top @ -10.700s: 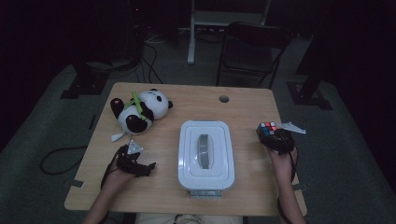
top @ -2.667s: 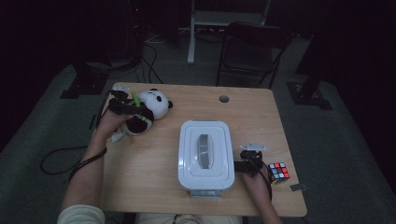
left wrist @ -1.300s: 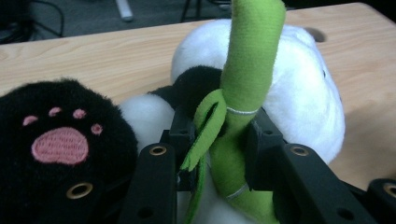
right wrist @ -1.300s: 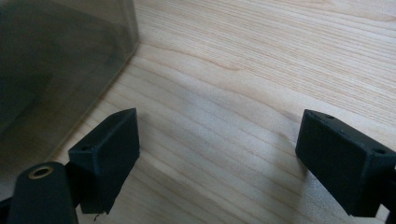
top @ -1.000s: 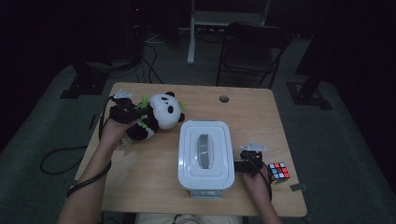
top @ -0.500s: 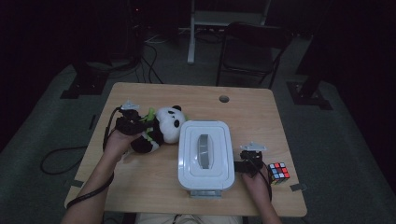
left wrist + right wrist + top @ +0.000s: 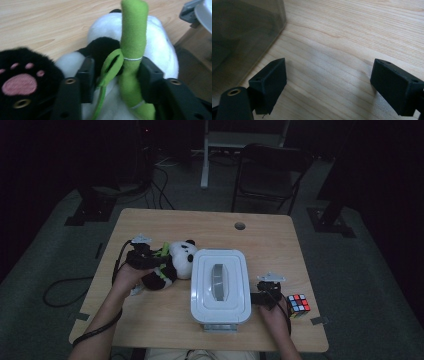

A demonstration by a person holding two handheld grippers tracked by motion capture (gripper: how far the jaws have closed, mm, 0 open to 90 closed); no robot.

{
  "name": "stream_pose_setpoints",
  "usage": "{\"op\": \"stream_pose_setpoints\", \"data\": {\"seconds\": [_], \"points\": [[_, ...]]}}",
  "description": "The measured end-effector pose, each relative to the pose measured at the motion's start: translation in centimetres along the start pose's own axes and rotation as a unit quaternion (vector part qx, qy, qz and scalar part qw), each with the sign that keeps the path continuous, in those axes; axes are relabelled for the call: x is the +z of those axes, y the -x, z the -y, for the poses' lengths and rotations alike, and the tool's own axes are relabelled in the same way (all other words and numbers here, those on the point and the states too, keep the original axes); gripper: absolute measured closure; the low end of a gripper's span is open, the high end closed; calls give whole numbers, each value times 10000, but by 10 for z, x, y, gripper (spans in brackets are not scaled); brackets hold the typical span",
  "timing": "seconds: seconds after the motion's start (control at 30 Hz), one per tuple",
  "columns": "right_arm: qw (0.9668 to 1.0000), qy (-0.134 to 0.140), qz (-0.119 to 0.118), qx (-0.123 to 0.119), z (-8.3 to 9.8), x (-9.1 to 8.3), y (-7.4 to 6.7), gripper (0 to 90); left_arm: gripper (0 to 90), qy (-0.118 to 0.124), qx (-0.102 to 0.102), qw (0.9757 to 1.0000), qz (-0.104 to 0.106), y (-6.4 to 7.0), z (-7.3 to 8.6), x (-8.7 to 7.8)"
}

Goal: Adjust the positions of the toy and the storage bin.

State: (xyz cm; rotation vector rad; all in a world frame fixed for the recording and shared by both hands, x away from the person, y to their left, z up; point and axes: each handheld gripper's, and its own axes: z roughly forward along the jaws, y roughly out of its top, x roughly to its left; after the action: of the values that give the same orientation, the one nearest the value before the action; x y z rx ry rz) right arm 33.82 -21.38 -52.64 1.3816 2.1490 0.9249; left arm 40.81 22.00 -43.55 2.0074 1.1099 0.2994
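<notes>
Pale wood-grain tabletop (image 7: pixel 150 330) with a round cable hole near the far edge, set on grey carpet in a dark room; black chair (image 7: pixel 267 172) and a white desk leg behind, cables trailing across the floor at left.

At left of centre, lying on the tabletop: plush panda (image 7: pixel 172 265), black and white, pink pads on a black paw, a green felt bamboo stalk (image 7: pixel 132 50) with a looped leaf stitched to its front. Head touching or just short of the left wall of the white-lidded storage box (image 7: pixel 220 287) at mid-table; cannot tell which.

Left gripper (image 7: pixel 150 260) laid over the panda's body. Fingers (image 7: pixel 85 75) parted, just been opening, the stalk and leaf standing between them; the right-hand pad close against the stalk, the left-hand one clear of the leaf.

Right gripper (image 7: pixel 262 296) low at the box's right side, fingers (image 7: pixel 269 80) spread wide over bare wood, pinching nothing, the box's smoky clear wall just beside one of them. Colour-tiled puzzle cube (image 7: pixel 298 305) just beyond the right hand, near the tabletop's right edge.

Against half a second earlier: panda lower and nearer the person, slumped onto the tabletop beside the box; box, cube and right hand unmoved.
</notes>
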Motion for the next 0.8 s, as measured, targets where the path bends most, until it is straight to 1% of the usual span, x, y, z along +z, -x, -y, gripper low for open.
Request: {"op": "stream_pose_setpoints", "data": {"seconds": [0.03,0.07,0.1,0.17,0.2,0.23,0.27,0.3,0.37,0.4,0.43,0.5,0.53,0.57,0.6,0.63,0.67,0.7,0.77,0.8], "points": [[10000,0,1,1,0,0,0,131,500,26,26,10000,26,0,0,-1],[10000,-1,0,-1,0,0,0,131,477,128,98,9999,40,1,0,-2],[10000,0,0,0,0,0,0,131,439,152,79,9998,34,1,-1,-3],[10000,2,0,1,0,0,0,131,402,177,106,9997,109,3,-1,-7],[10000,1,0,0,0,0,0,131,378,222,96,9997,106,4,-1,-8],[10000,1,1,0,0,0,0,131,360,261,105,9995,170,3,0,-10],[10000,1,0,-1,0,0,0,131,323,278,90,9992,261,3,0,-11],[10000,1,0,0,0,0,0,131,290,300,120,9990,309,3,0,-13],[10000,1,0,0,0,0,0,131,272,361,220,9985,342,4,1,-15],[10000,0,1,1,0,0,0,131,238,397,291,9982,349,5,1,-15],[10000,0,0,0,0,0,0,131,181,391,356,9979,385,5,1,-16],[10000,-2,-1,-6,0,0,0,131,162,441,435,9973,392,8,1,-18],[10000,-1,0,-5,0,0,0,131,123,430,486,9969,452,8,1,-18],[10000,-2,0,-5,0,0,0,131,103,444,535,9964,488,10,1,-19],[10000,-2,0,-5,0,0,0,131,103,484,602,9958,501,11,1,-20],[10000,-2,0,-5,0,0,0,131,100,495,658,9949,577,12,1,-21],[10000,-2,0,-5,0,0,0,131,66,469,651,9947,640,14,1,-22],[10000,-2,-1,-5,0,0,0,131,3,475,645,9946,654,15,1,-22],[10000,-2,0,-3,0,0,0,131,5,454,723,9937,722,18,1,-24],[10000,-1,-1,-6,0,0,0,131,5,505,763,9933,706,20,1,-25]]}}
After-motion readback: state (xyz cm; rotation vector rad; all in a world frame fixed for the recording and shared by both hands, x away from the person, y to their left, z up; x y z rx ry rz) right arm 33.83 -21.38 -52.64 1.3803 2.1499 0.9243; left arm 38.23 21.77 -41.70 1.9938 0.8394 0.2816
